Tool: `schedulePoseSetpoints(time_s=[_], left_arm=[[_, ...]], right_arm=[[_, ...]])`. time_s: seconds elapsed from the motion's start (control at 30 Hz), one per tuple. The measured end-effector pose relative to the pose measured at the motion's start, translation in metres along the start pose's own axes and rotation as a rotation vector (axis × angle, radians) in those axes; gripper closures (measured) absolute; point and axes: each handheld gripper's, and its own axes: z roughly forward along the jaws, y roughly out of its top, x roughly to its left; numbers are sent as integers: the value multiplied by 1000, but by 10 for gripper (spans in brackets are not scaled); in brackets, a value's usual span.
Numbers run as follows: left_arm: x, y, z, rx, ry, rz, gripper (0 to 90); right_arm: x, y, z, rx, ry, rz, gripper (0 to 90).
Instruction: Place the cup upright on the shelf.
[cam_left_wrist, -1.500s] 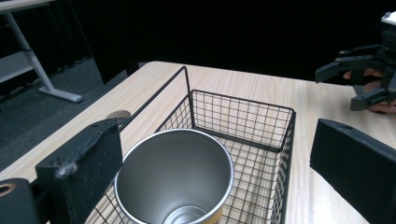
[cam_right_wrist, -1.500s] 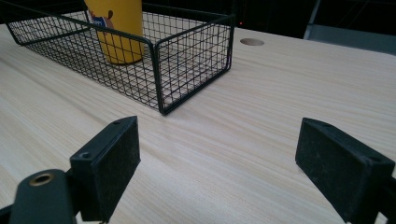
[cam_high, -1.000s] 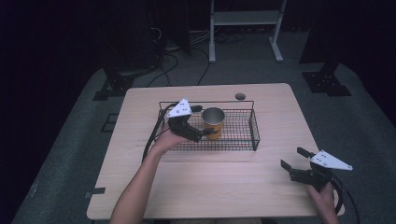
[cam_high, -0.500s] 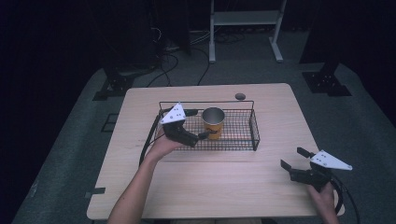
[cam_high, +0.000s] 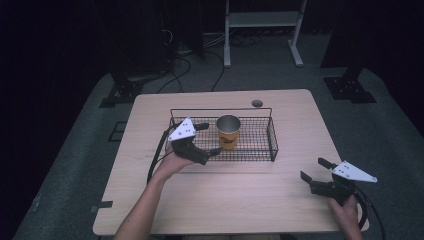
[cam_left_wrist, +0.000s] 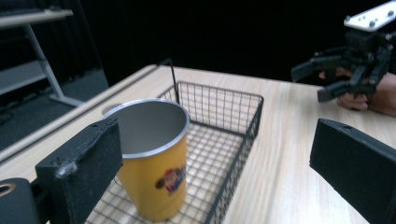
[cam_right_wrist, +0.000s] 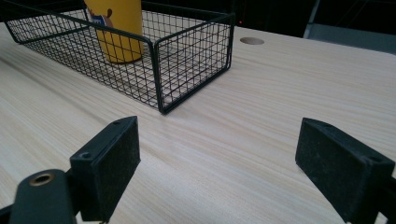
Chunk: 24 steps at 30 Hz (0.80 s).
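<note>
Yellow metal cup (cam_high: 228, 131) upright in wire basket (cam_high: 270, 134) at table (cam_high: 250, 200) centre, left gripper view showing its printed logo, unreadable, left gripper (cam_high: 209, 138) jaws spread at basket's left end, right gripper (cam_high: 314, 170) jaws spread, near right, empty.

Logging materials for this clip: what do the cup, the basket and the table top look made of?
Cup: likely metal, given the dull silver inside and rolled rim, with a glossy yellow printed coat. Basket: thin black-coated wire welded in a grid. Table: pale wood-grain surface, matte; solid wood or laminate cannot be told.
</note>
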Motion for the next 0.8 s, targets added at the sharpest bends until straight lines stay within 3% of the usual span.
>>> schedulePoseSetpoints(time_s=[0.8], left_arm=[[-23,-18,-22,-27,15,-4,18]], right_arm=[[0,0,0,2,-1,0,128]])
